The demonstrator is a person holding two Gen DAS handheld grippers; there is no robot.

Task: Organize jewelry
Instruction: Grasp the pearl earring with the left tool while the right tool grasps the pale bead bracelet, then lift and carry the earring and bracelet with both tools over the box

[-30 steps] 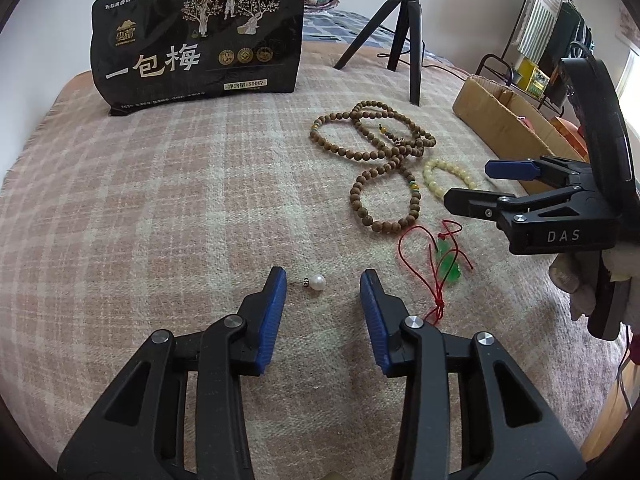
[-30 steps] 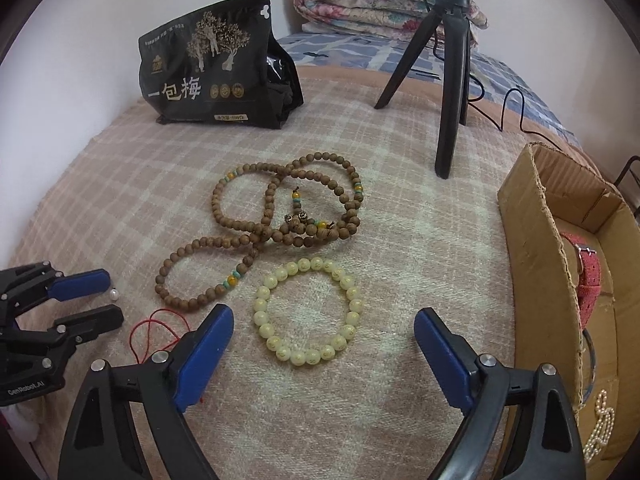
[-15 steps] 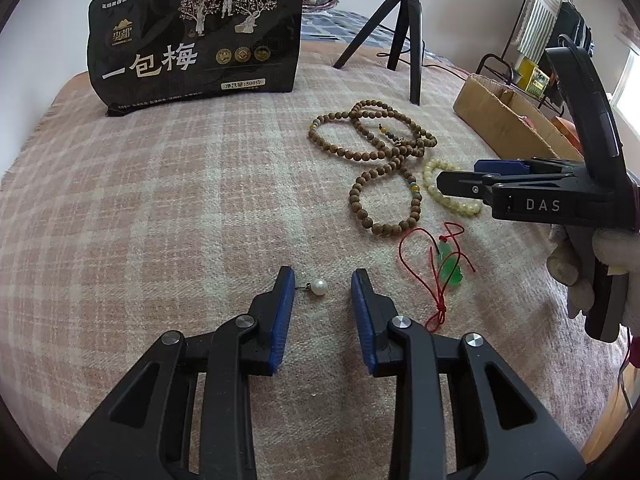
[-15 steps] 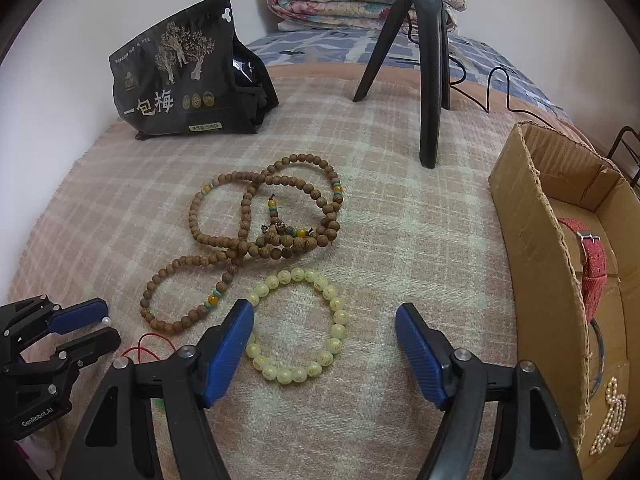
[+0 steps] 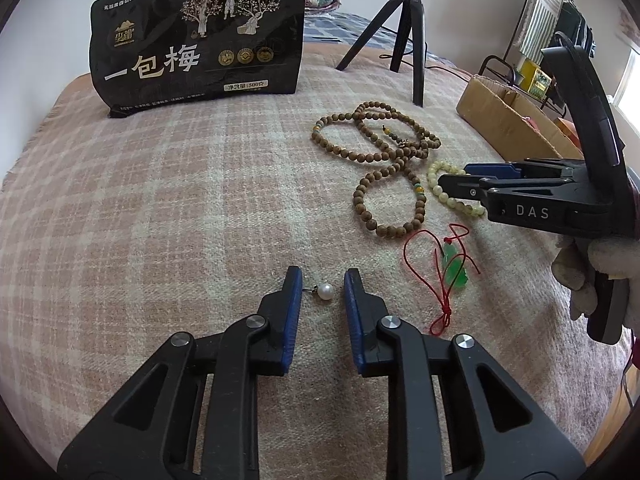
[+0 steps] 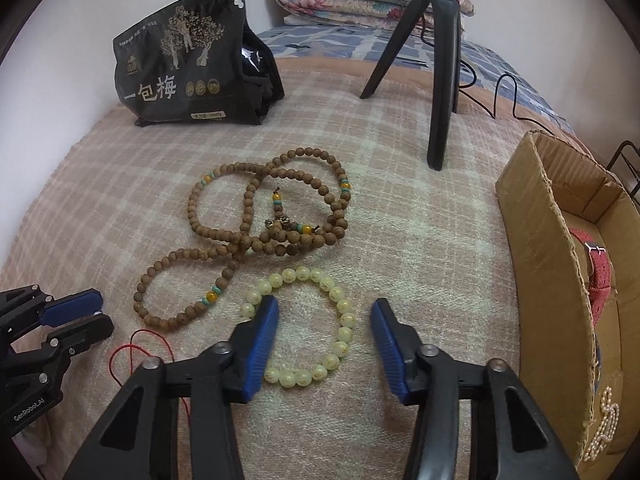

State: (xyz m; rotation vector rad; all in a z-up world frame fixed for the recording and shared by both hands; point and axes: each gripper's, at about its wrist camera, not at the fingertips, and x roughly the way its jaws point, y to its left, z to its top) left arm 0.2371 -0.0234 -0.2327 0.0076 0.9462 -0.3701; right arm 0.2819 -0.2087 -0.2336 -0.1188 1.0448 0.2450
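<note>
A small pearl earring [image 5: 325, 292] lies on the plaid blanket between the blue pads of my left gripper [image 5: 323, 280]. Its jaws are closing and a gap still shows on each side of the pearl. My right gripper [image 6: 326, 308] hangs low over the cream bead bracelet [image 6: 346, 318], jaws closing. Its left pad covers the ring's left side and its right pad stands clear of the beads. Each gripper shows in the other's view, the right gripper [image 5: 454, 174] and the left gripper [image 6: 104, 312]. A long wooden bead necklace [image 6: 247, 216] lies coiled just beyond.
A red cord with a green pendant [image 5: 454, 270] lies between the two grippers. A cardboard box [image 6: 536, 240] at the right holds a red strap [image 6: 600, 276] and a pearl string [image 6: 604, 416]. A black snack bag [image 5: 200, 40] and a tripod [image 6: 440, 80] stand at the back.
Both grippers' jaws have narrowed, the right by much more. The right gripper has come down closer over the cream bracelet. The left gripper stayed around the pearl.
</note>
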